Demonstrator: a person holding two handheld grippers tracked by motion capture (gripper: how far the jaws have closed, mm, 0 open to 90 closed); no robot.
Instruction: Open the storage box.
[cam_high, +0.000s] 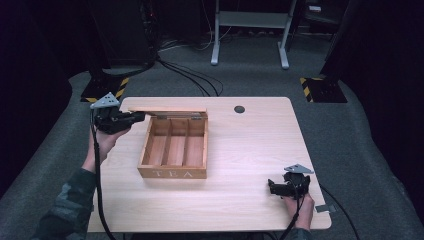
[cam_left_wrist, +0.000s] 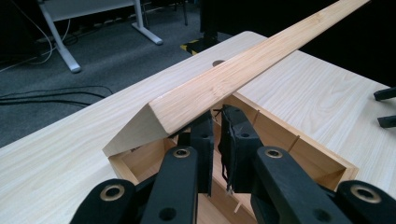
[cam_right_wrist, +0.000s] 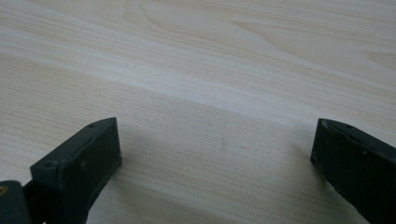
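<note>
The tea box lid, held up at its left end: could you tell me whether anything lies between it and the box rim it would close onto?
Nothing visible does, apart from the left tool itself, whose jaws sit under the lid at the tea box corner. The three compartments look empty.

The right gripper (cam_right_wrist: 215, 154) has its two black jaws spread wide apart, one at the lower left and one at the lower right, with nothing between them. Below and beyond them lies the pale wooden table (cam_right_wrist: 210, 70), its grain running across, a soft shadow by each jaw.
</note>
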